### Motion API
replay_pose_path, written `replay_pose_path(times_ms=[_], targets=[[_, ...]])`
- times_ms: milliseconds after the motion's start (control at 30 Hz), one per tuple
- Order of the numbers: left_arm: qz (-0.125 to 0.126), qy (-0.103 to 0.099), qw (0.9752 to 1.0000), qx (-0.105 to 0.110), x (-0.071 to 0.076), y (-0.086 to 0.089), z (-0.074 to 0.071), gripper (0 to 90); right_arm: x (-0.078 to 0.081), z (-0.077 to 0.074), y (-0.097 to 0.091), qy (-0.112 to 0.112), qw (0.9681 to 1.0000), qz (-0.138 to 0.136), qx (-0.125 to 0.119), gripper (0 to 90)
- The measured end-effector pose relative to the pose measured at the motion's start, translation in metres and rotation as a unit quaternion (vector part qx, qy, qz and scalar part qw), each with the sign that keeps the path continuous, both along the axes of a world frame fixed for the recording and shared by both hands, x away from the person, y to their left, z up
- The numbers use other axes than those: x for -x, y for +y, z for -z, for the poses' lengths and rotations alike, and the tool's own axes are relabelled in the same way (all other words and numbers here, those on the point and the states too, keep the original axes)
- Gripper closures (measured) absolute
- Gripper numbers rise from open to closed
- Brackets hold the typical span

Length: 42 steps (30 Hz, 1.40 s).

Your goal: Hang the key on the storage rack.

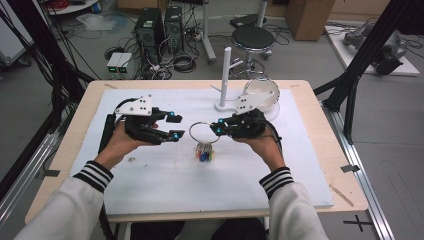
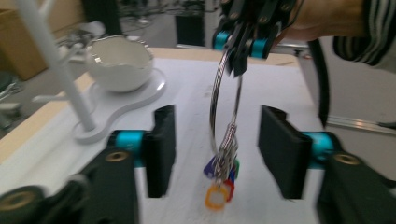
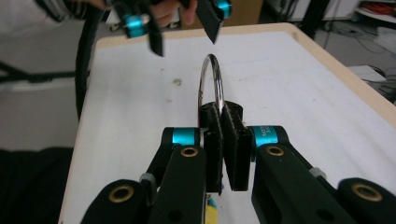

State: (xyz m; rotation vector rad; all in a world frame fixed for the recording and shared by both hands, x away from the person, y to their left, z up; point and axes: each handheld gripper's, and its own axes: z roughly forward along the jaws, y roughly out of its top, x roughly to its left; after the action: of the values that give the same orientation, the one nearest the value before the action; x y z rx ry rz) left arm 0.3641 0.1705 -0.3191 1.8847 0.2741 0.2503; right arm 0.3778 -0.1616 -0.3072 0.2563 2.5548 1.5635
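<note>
- The right claw (image 1: pixel 216 129) is clamped on the metal key ring (image 1: pixel 202 132) at the centre of the high view, holding it upright above the counter (image 1: pixel 310 150).
- Coloured key tags (image 1: pixel 204 153) hang from the ring's bottom.
- The left claw (image 1: pixel 175 126) stands apart, left of the ring, gripping nothing.
- In the left gripper view, the ring hangs between its spread jaws.
- A white bowl (image 1: pixel 263 93) sits upper right.

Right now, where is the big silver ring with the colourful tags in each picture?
High view: the ring sits mid-table, its right side pinched by the right claw, tags hanging below.
Left gripper view: the ring hangs in the middle, between the open left claw jaws, untouched by them.
Right gripper view: the ring rises from the shut claw at centre.
Shared landmark: the white foam mat under it.
</note>
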Motion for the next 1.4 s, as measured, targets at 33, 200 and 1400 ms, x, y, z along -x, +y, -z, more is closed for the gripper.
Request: replay_pose_path(times_ms=[33,200,1400], targets=[[-0.019,0.003,0.9998,0.001,0.001,0.004,0.002,30.5,-0.002,-0.001,-0.004,0.003,0.9999,0.012,-0.007,88.1],[-0.063,0.011,0.9979,0.016,0.004,0.031,0.015,19.7,-0.01,-0.002,-0.024,0.034,0.9957,0.071,-0.049,88.1],[-0.218,-0.031,0.9669,0.129,0.083,0.127,0.122,1.7,-0.089,-0.006,-0.044,0.049,0.9715,0.219,-0.075,88.0]])
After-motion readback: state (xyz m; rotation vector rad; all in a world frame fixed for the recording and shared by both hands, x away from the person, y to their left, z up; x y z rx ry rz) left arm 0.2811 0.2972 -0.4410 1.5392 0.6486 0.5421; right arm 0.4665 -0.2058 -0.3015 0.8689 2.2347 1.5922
